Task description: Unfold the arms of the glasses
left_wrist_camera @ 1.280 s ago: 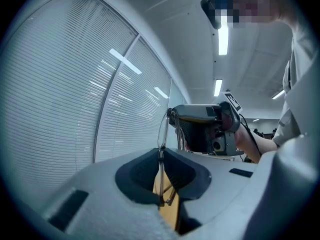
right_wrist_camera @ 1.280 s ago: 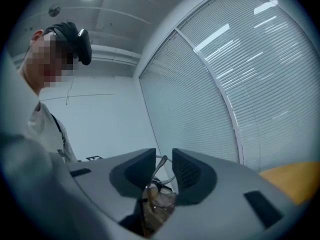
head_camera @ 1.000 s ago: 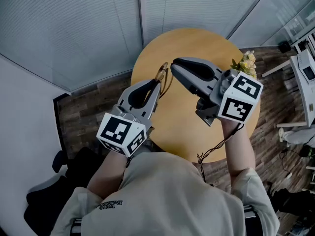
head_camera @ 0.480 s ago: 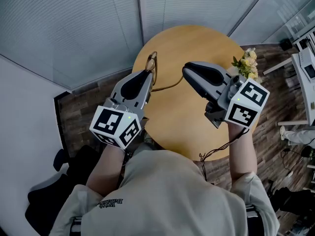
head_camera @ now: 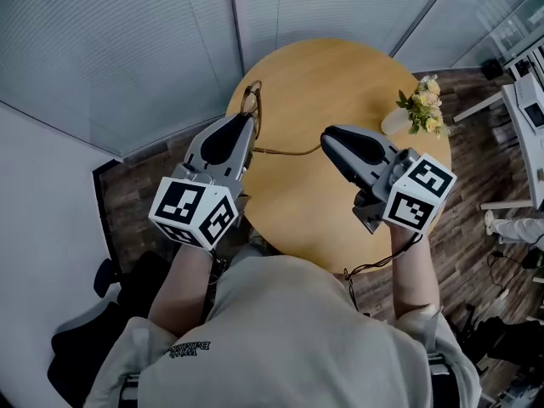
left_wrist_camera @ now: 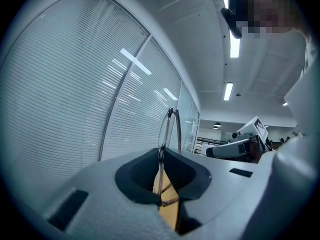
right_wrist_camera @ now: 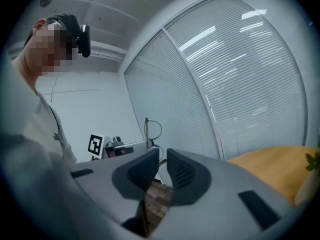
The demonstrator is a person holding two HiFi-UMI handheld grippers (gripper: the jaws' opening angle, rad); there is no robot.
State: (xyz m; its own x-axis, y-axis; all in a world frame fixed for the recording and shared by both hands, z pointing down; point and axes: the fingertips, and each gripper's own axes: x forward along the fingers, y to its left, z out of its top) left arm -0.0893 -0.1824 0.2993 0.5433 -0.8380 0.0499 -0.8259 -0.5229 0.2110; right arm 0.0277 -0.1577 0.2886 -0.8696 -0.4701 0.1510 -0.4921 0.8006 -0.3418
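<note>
The left gripper (head_camera: 246,119) is clamped on the glasses (left_wrist_camera: 167,129), gripping the thin round frame edge-on, above the round wooden table (head_camera: 340,75). One slim arm stretches to the right gripper (head_camera: 325,134), whose ribbed jaws are a narrow gap apart; whether they actually grip it is unclear.

Flowers (head_camera: 422,104) in vase (head_camera: 392,123) on round table (head_camera: 323,75)

Glasses (head_camera: 252,100): thin wire frame, brownish metallic look, clear glossy lenses. Left gripper (head_camera: 249,119) and right gripper (head_camera: 326,134): matt grey plastic shells; black pads (right_wrist_camera: 185,176), dimpled on the right one. Table (head_camera: 331,83): smooth pale wood, satin finish. Floor (head_camera: 144,195), at table's 9 o'clock: dark wood planks. Person's top (head_camera: 289,330): soft pale cloth.
</note>
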